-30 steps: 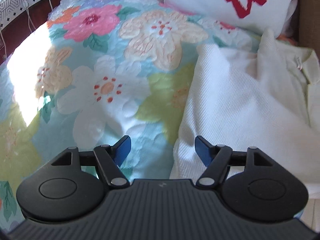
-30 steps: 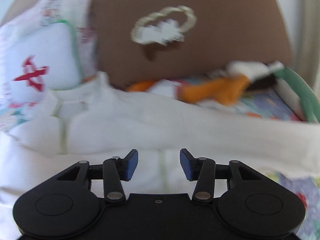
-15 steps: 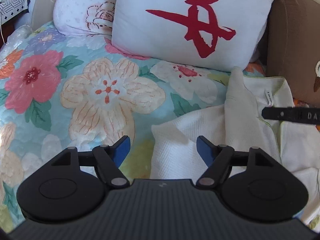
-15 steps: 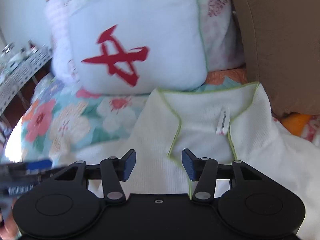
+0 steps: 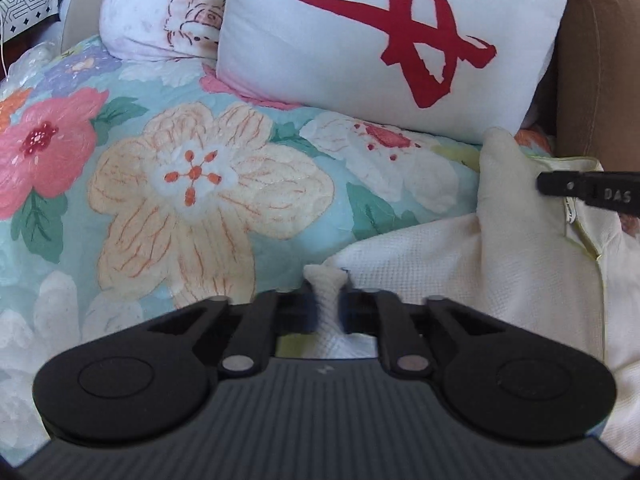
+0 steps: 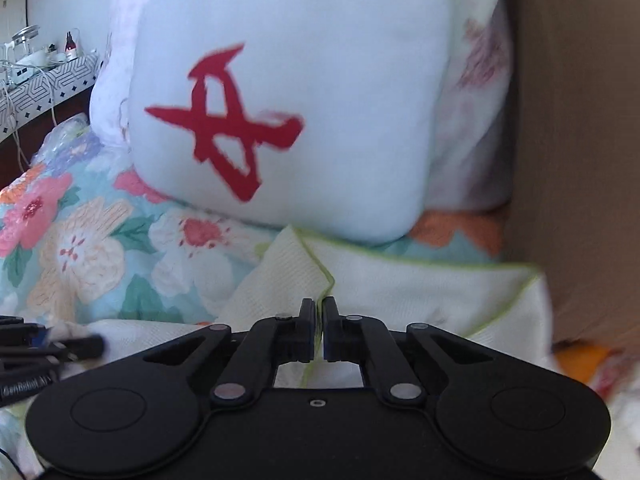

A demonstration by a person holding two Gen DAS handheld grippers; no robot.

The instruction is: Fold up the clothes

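A bed covered by a floral quilt (image 5: 192, 184) carries everything here. Straight ahead of the left gripper's fingers (image 5: 298, 312), a white pillow with a red character (image 5: 384, 48) stands propped on the quilt, with a pale rose-print pillow (image 5: 160, 12) just beside it to the left. A cream waffle-knit garment with green-piped edges (image 5: 520, 272) lies on the quilt at those fingers and spreads to their right, its collar touching the base of the white pillow.

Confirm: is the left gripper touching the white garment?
Touching. The left wrist view shows the left gripper shut on a bunched fold of the white garment.
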